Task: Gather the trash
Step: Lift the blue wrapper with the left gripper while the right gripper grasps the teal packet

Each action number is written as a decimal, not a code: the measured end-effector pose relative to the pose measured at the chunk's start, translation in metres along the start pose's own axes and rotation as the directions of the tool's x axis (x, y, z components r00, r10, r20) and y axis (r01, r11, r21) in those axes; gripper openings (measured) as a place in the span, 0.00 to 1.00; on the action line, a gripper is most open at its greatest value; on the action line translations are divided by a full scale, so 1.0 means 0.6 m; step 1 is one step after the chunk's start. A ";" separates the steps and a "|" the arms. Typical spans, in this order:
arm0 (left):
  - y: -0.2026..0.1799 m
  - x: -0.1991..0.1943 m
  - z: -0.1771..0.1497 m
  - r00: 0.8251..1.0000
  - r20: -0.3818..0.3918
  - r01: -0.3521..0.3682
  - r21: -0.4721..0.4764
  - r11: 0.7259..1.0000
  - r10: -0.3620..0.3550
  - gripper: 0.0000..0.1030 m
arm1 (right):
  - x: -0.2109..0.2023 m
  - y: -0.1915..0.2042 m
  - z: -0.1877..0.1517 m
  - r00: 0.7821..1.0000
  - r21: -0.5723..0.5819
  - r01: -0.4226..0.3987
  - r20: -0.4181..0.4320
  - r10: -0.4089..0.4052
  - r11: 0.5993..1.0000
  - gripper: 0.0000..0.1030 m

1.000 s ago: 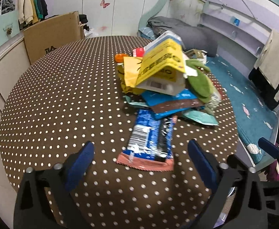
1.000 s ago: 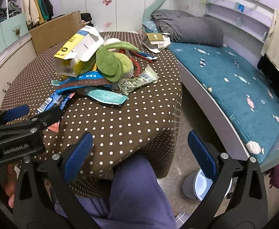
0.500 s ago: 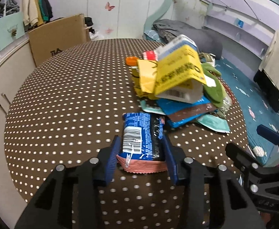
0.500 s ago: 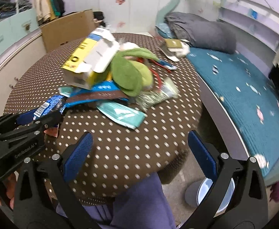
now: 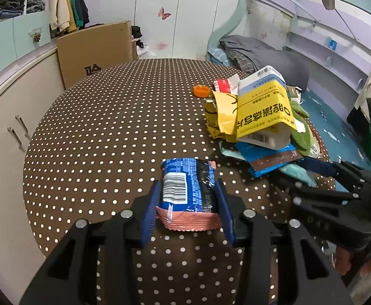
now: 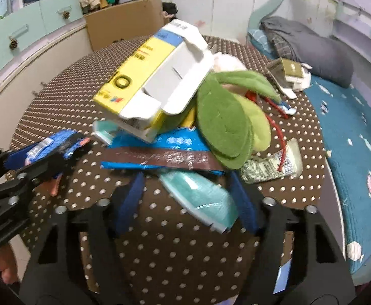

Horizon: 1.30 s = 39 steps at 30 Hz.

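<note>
On the brown polka-dot table, my left gripper is shut on a blue snack wrapper with a pink end, its pads pressing both long sides. In the right wrist view that wrapper shows at the left. My right gripper has its jaws closing around a teal packet at the near edge of the trash pile. Its left pad is still apart from the packet. The pile holds a yellow and white carton, green felt leaves and a blue-brown wrapper. The right gripper also shows in the left wrist view.
An orange cap lies behind the pile. A green-white packet with red string sits right of it, a small olive box further back. A cardboard box and cabinets stand left, a teal-covered bed right.
My left gripper closed on the blue wrapper and drew it away from the pile. My right gripper moved in over the table to the teal packet and its jaws narrowed.
</note>
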<state>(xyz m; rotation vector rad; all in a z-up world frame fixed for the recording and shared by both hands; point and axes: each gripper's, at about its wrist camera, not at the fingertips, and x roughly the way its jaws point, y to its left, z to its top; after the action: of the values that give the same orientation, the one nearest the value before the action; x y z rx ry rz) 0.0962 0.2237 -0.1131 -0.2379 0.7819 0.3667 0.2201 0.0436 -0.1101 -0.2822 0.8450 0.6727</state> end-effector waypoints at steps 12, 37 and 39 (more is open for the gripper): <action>0.003 -0.002 -0.027 0.999 -0.043 -0.017 -0.007 1.000 0.016 0.50 | -0.047 0.049 -0.040 0.995 -0.010 -0.091 -0.049 0.090 0.996 0.45; 0.011 -0.049 -0.012 0.998 0.052 -0.018 -0.034 0.999 0.019 0.38 | -0.102 0.055 -0.022 0.983 0.020 -0.182 0.031 0.181 0.983 0.20; 0.005 -0.059 -0.010 0.998 0.067 -0.012 -0.028 1.000 0.014 0.38 | -0.114 0.055 -0.022 0.983 0.020 -0.180 0.048 0.179 0.983 0.20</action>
<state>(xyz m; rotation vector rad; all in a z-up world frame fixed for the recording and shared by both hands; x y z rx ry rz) 0.0680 0.2161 -0.0918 -0.2454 0.7124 0.3965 0.1583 0.0327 -0.0651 -0.1686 0.8400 0.8333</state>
